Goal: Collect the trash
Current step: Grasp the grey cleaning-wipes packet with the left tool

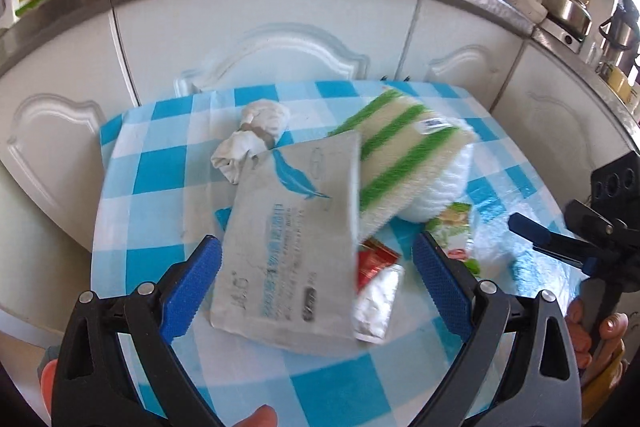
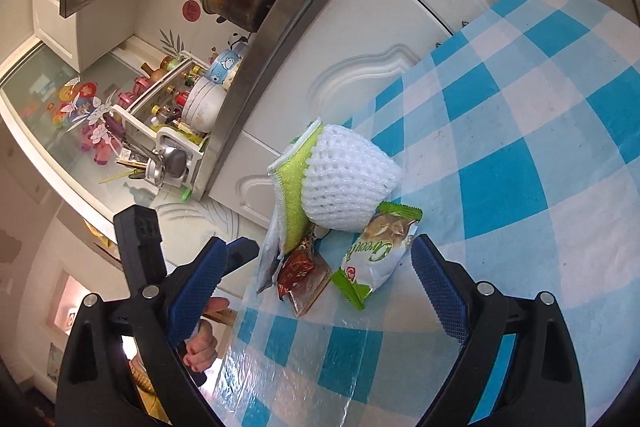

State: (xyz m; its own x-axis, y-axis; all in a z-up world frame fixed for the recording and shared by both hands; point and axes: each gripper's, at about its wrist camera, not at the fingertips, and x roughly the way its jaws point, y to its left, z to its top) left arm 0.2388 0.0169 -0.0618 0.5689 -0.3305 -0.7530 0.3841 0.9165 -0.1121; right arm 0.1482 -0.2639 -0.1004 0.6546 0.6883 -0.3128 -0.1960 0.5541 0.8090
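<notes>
Wrappers, sponge [image 1: 400,151] on checkered table [image 1: 160,187]

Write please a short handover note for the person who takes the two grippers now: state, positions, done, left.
Left gripper: open, empty, straddling the grey wipes packet.
Right gripper: open, empty, facing the green snack wrapper and red sachet.
All on the checked tablecloth: crumpled tissue, striped sponge cloth, white foam fruit net.
Done: nothing collected.
Left: every piece; no bin visible.
</notes>
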